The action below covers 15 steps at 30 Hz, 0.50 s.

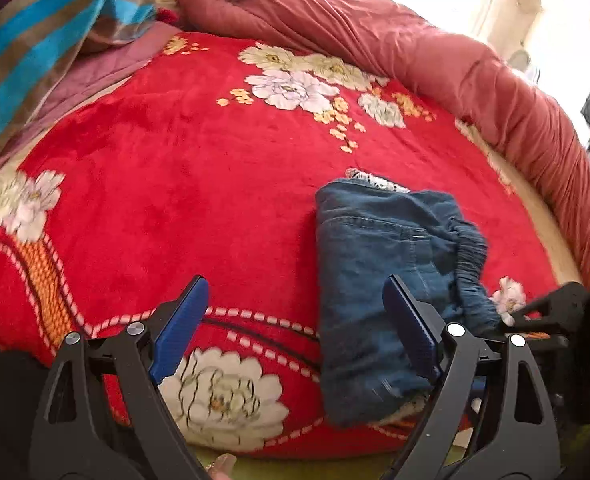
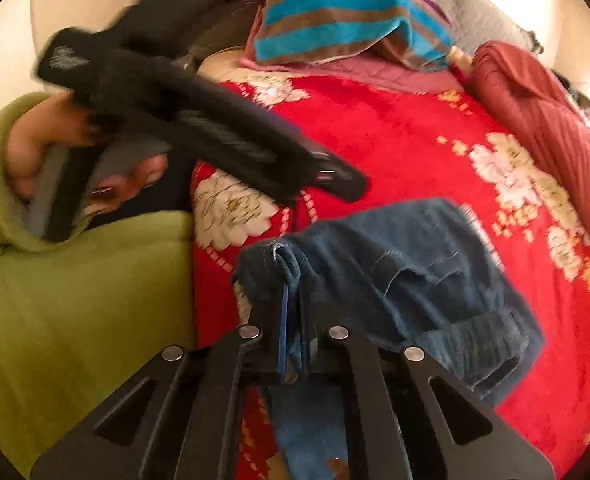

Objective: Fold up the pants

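We are folding a pair of blue jeans [image 1: 379, 280] on a bed covered with a red flower blanket [image 1: 175, 168]. The jeans lie near the close edge of the bed, already folded into a small thick bundle. The stretchy waistband [image 1: 471, 256] sits on the right side of the bundle in the left view.

Our right gripper [image 2: 291, 320] has its fingers pressed together on a bunched edge of the jeans. It pinches the cloth tight so the layers do not slip apart. We think it holds this edge so it can carry it over for one more fold, or tug the bundle neat.

Our left gripper [image 1: 295, 328] is spread wide and holds nothing. It hovers above the blanket just beside the bundle, and one blue finger [image 1: 411, 324] sits in front of the denim in this view. We think it stays wide so it is ready to grab the other side, or press the pile flat.

A rolled red quilt [image 1: 435, 60] runs along the far edge of the bed, and a striped towel [image 1: 55, 20] lies at the far corner. Both are well apart from the jeans, so we have room.

The fold looks nearly done. The bundle is thick and soft, so it may puff open when we let go.
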Tool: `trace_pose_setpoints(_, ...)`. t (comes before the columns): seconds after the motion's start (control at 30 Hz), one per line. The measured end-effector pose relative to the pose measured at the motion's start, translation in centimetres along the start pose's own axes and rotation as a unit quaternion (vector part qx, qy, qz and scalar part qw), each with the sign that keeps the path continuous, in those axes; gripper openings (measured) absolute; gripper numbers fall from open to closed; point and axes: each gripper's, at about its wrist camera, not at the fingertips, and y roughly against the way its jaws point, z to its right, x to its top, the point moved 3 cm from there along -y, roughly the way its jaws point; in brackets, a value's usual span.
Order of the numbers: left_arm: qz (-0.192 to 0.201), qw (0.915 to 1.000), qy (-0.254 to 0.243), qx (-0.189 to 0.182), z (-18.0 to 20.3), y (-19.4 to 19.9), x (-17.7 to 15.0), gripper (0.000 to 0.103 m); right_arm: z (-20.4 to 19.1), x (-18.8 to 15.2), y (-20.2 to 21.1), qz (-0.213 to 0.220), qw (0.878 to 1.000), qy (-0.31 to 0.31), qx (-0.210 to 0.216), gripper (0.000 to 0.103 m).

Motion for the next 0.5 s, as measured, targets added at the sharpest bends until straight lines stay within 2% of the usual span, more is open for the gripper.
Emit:
trace_pose_setpoints(0.1, -0.019, 0.9996, -0.007, -0.022, 0.7, -1.7, -0.1, 0.081, 0.0, -1.6, -0.5, -0.014, 1.000, -0.015, 0.006, 0.004)
trace_pose_setpoints(0.23, -0.034, 0.9989, -0.022, -0.024, 1.5, -2.9, -1.0, 0.081, -0.2, -2.3, -1.6, -0.014, 0.999, -0.044, 0.012, 0.005)
trace_pose_setpoints(0.33, -0.024, 0.9989, -0.026, -0.033, 1.9, -2.3, -1.4, 0.081, -0.1, -2.0, -0.5, -0.010, 0.998, -0.055, 0.019, 0.009)
trace_pose_setpoints(0.5, -0.002, 0.9991, -0.036, -0.021, 2.5, -1.1, -1.1, 0.081, -0.3, -1.4, 3.4, 0.027, 0.998, -0.061, 0.022, 0.021)
